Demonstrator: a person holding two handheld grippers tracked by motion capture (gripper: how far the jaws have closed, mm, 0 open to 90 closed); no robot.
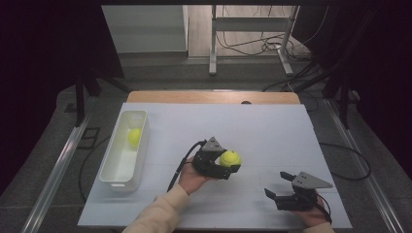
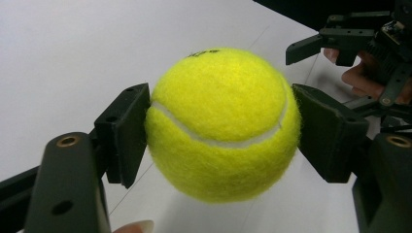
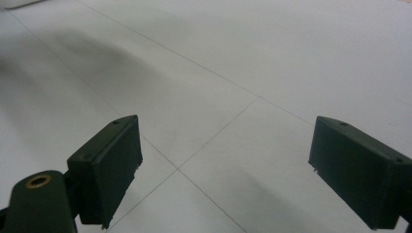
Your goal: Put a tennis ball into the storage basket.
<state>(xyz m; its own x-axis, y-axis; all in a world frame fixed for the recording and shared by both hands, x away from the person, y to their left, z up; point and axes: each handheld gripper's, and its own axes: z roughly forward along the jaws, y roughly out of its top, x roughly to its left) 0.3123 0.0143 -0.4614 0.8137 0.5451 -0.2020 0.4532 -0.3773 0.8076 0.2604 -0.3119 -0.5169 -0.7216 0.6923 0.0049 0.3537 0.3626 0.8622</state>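
A yellow tennis ball [image 1: 230,158] is clamped in my left gripper [image 1: 227,161] above the middle of the white table top. In the left gripper view the ball [image 2: 221,124] sits between both pads [image 2: 124,131], which press on its sides, and it hangs clear of the surface. A second tennis ball [image 1: 134,137] lies inside the white bin [image 1: 112,177] at the left. My right gripper [image 1: 278,183] rests near the front right, jaws wide apart; in the right gripper view its pads [image 3: 109,165] have only bare table between them. The right gripper [image 2: 340,46] also appears far off in the left gripper view.
The white table top [image 1: 272,131] ends at a wooden strip [image 1: 214,97] at the back. Metal rails run along both sides of the table. Behind it stand a desk frame [image 1: 250,29] and loose cables on the floor.
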